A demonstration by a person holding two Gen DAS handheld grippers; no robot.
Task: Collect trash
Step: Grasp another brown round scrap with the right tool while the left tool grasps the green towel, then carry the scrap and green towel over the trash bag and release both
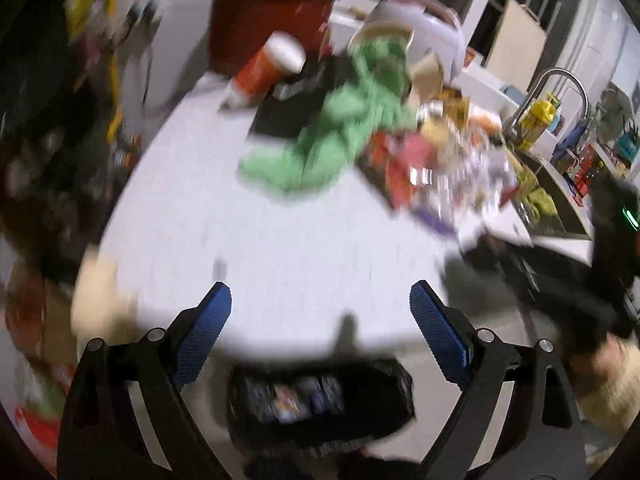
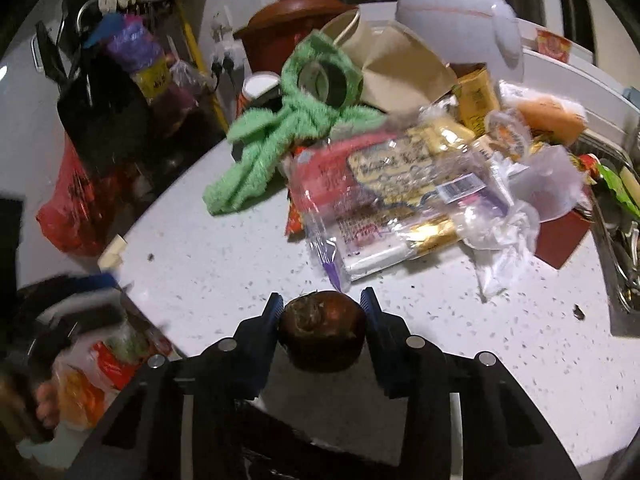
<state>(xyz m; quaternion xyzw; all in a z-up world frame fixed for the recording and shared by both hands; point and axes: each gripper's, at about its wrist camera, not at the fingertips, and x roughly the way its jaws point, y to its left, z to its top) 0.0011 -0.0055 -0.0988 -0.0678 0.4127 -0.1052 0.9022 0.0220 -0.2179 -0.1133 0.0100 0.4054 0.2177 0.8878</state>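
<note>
Right gripper (image 2: 322,306) has its fingers closed down onto a dark brown round lump (image 2: 322,334), rough and fibrous on top, maybe a spoiled fruit or husk, can't tell which; it's held just above the near edge of the white speckled bench (image 2: 400,288). Left gripper (image 1: 320,300) is empty, fingers spread wide, hanging over the bench edge with a black trash bag (image 1: 320,396) open right below it, crinkly plastic with some wrappers already inside, blurry. So my read: collecting is underway, a few bits binned, one piece in hand, most of the pile left. Still on the bench: a clear crinkled plastic packet (image 2: 400,196) with gold and pink printing, loose thin film beside it, a folded brown cardboard piece (image 2: 400,68), a fuzzy green cloth (image 2: 256,160) draped around a tape roll, probably not trash. Behind, a smooth white rice cooker (image 2: 460,12) and a brown clay pot (image 2: 288,24). Sink (image 2: 616,260) at the right with utensils in it. Left view is badly motion-blurred.
</note>
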